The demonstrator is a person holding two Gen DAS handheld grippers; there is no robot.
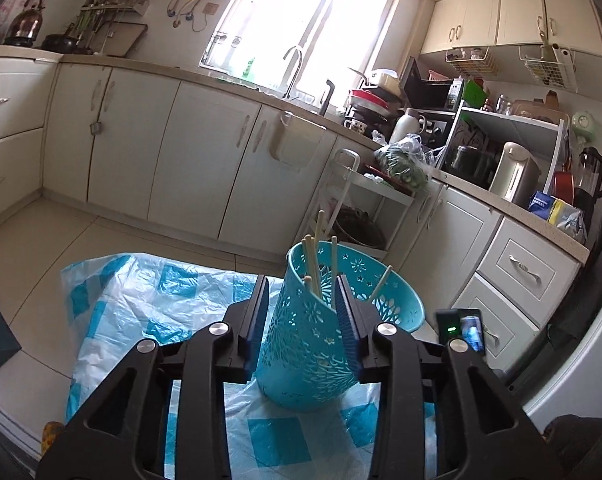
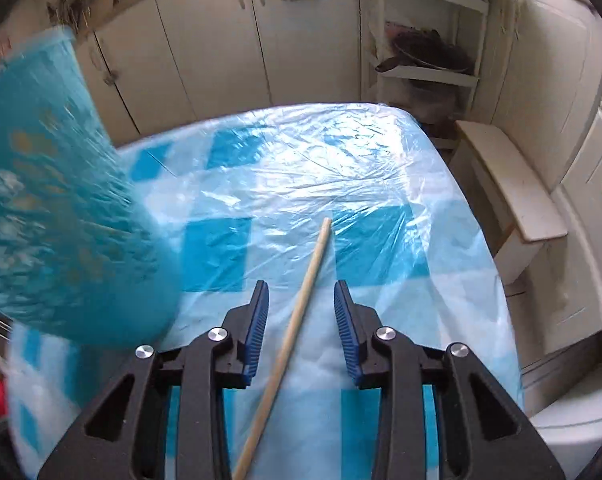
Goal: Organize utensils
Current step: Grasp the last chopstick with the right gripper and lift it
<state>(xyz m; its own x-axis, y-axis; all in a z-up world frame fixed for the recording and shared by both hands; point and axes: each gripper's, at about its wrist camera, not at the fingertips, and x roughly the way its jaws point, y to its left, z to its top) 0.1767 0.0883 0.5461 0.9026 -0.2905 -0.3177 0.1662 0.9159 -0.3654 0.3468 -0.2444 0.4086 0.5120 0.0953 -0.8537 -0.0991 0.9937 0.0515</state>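
Chopstick holder and one loose chopstick on the plastic-covered table.

Left wrist view: the left gripper (image 1: 303, 312) has its jaws apart, flanking the teal holder (image 1: 309, 340) near the table's (image 1: 121, 292) far edge, chopsticks (image 1: 315, 268) inside.
Right wrist view: the right gripper (image 2: 301, 328) has its jaws apart, unclamped around a chopstick (image 2: 297, 316) mid-table; open cloth ahead.

Your teal holder (image 1: 305, 344) stands on the tabletop (image 1: 133, 304), a tall perforated cup with a flower pattern cut through its wall, leaning a little. Several pale wooden chopsticks (image 1: 313, 268) poke out of its mouth at loose angles, tips up. In the right wrist view the holder is a blurred teal mass at the left, and one more chopstick (image 2: 297, 320) lies flat on the tabletop, running diagonally, well apart from it.
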